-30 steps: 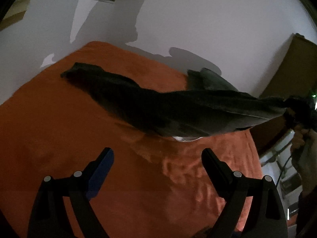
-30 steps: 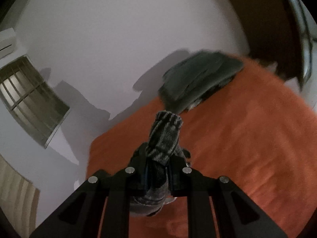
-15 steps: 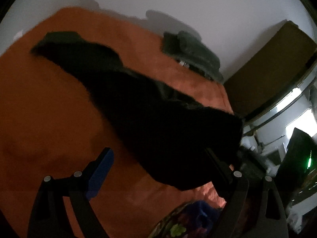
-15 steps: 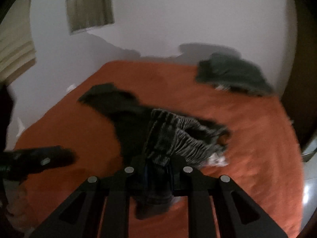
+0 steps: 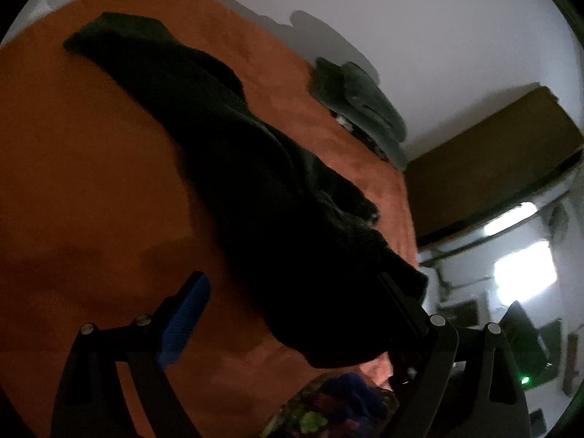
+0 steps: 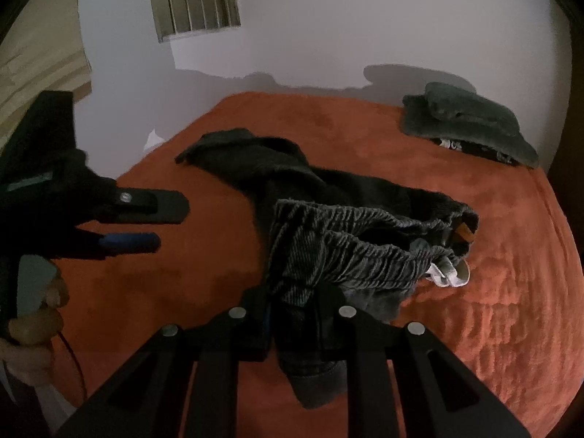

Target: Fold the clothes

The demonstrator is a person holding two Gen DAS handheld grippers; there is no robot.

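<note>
Dark grey jeans (image 6: 328, 197) lie stretched across the orange bed cover (image 6: 492, 292), legs pointing to the far left corner. My right gripper (image 6: 292, 303) is shut on the gathered waistband, which bunches up between its fingers; a brown label and white pocket lining show at the waist's right end. In the left wrist view the jeans (image 5: 255, 182) look almost black and run from upper left down to the lower right. My left gripper (image 5: 292, 314) is open, its blue-padded finger (image 5: 182, 321) left of the cloth and its other finger under the waist end. From the right wrist view, the left gripper (image 6: 153, 222) hovers left of the jeans.
A stack of folded dark green clothes (image 6: 471, 124) sits at the far right corner of the bed by the white wall. A brown cupboard (image 5: 492, 157) stands beyond the bed's right edge. Patterned fabric (image 5: 328, 408) shows below the left gripper. A hand (image 6: 33, 325) holds the left tool.
The jeans have come down from hanging in the air onto the bed. My right gripper swung from facing the wall to over the bed, still holding the waistband. The left gripper stayed open.
</note>
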